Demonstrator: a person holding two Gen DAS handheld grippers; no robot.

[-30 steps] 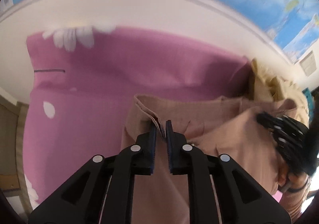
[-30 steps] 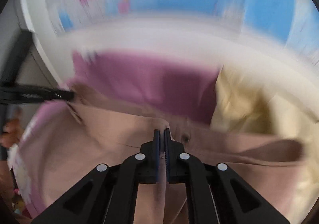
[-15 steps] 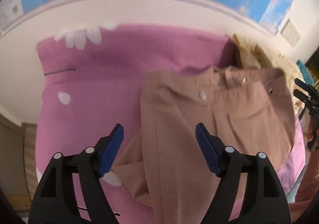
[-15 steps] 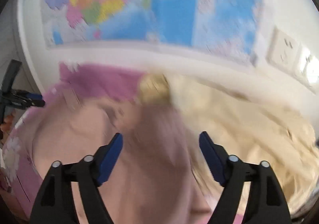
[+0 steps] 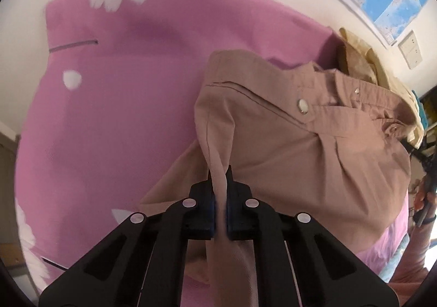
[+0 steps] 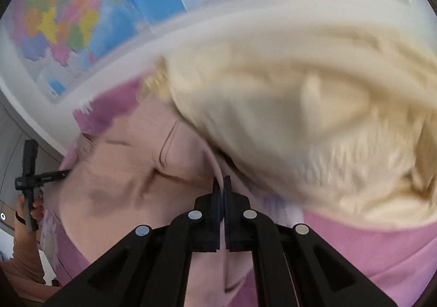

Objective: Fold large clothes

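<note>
Both grippers have just closed: the left gripper (image 5: pixel 220 192) pinches a side fold of the tan trousers (image 5: pixel 314 159) lying on the pink sheet (image 5: pixel 109 115), the right gripper (image 6: pixel 221 192) their thin far edge, which could slip out if pulled.

Left hand-held gripper (image 5: pixel 220 192) reclosed, pinching tan trousers (image 5: pixel 314 156) fold; right hand-held gripper (image 6: pixel 220 192) likewise (edge).
</note>
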